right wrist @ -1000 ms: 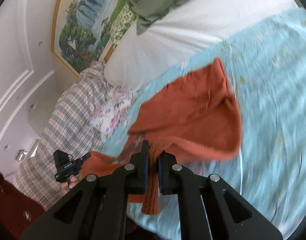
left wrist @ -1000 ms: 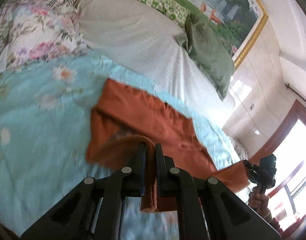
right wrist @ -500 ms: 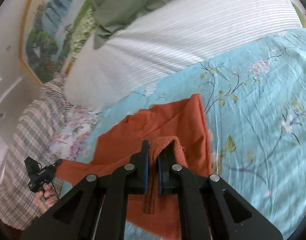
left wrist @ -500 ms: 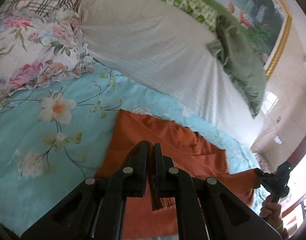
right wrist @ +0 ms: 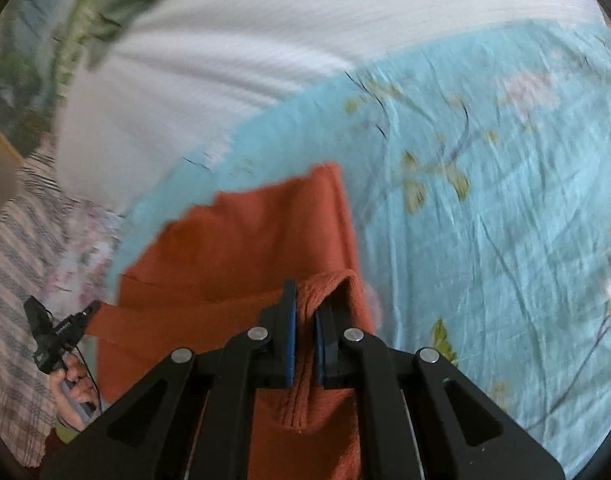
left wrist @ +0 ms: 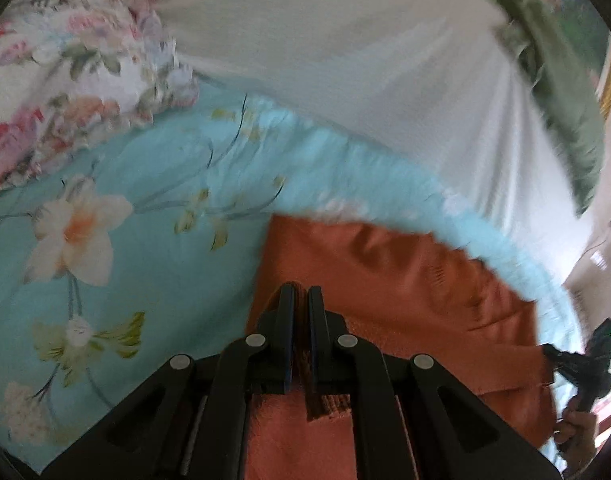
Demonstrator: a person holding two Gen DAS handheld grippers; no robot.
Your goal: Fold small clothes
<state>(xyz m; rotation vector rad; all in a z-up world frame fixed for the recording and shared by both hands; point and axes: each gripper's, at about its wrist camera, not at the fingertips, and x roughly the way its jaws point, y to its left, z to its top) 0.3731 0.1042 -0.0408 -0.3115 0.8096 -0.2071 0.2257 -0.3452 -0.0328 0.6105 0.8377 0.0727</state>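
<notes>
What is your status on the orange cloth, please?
Left gripper and right gripper both shut on orange cloth. Cloth spread on blue floral bedspread. Nothing in the way.

Both views are fisheye, each looking forward along its own gripper's two black fingers and tilted down at the bed from close above. The left wrist view faces the orange garment (left wrist: 405, 280) on the blue floral sheet (left wrist: 145, 208), with the right gripper (left wrist: 585, 364) at its right edge. The right wrist view faces the same garment (right wrist: 241, 248) from the other side, with the left gripper (right wrist: 61, 332) at its left edge. Both share the white cover (right wrist: 265, 40)
</notes>
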